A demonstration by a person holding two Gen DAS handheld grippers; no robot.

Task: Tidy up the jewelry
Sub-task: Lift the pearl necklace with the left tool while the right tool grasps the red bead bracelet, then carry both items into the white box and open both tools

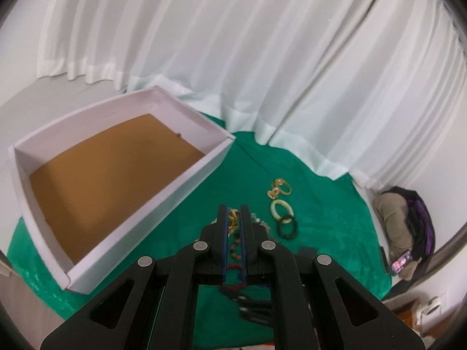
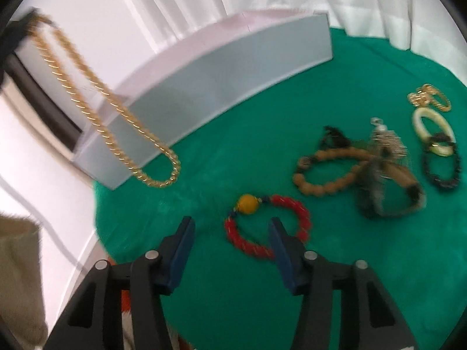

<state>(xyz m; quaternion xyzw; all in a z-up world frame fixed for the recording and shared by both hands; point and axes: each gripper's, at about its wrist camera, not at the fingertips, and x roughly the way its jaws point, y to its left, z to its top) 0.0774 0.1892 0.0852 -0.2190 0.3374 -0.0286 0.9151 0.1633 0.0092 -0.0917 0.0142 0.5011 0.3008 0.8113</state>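
Though blurred in the right wrist view, plainly a gold rope chain (image 2: 111,102), hanging in a long doubled loop from the left gripper (image 1: 233,213). Pinched between that gripper's blue-padded fingers, drawn nearly together, with a glimpse of gold links (image 1: 232,218) in the narrow gap. Lowest bend of the loop dangling in front of the near wall of a white box (image 2: 233,73). In the left wrist view, the same box (image 1: 181,186) ahead and to the left of the fingers, open on top, with a brown floor.

Right gripper (image 2: 232,227) spread wide, holding nothing, poised above a green cloth (image 2: 350,277). Just ahead of its tips, a red beaded bracelet (image 2: 303,218) with one large yellow bead, lying flat; right finger overlapping the bracelet's ring in the picture, contact impossible to judge.

Farther ahead and to the right of that gripper, a wooden bead bracelet (image 2: 327,186) tangled with a silvery piece and dark strands. Beyond those, far right: a black bead bracelet (image 2: 443,180), touching a cream oval ring (image 2: 420,122), and small gold pieces (image 2: 429,99) just past it. Behind everything, white curtains (image 1: 262,58).
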